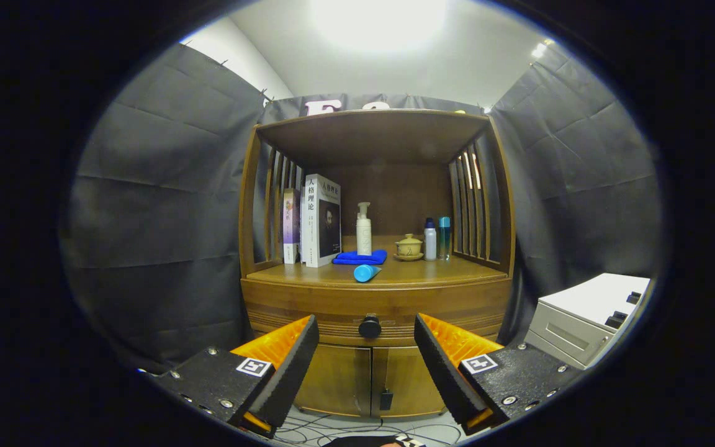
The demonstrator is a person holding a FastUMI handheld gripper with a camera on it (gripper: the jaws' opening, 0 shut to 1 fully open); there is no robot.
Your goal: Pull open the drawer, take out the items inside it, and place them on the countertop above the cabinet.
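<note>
Gripper view looks straight at a wooden cabinet (376, 298) standing against the dark cloth wall. Its drawer (308, 313) sits closed under the countertop (438, 271), with a round dark knob (369, 326) at the middle of its front. The hand-held gripper (367, 338) is spread wide and holds nothing; the knob shows in the gap between its two fingers, some way beyond the tips and not touched by them. Below the drawer are two cabinet doors (370, 379), closed.

On the countertop, two books (314, 222) stand upright at the left. Just beside them a white pump bottle (364, 231) stands on a folded blue cloth (360, 257). A blue tube (367, 272) lies on its side near the front edge, ahead of the cloth. To the right are a small lidded cup on a saucer (408, 246) and two slim bottles (437, 239) standing close together. A white unit (587, 316) stands on the floor to the right of the cabinet, and cables (332, 428) trail across the floor under the fingers.
</note>
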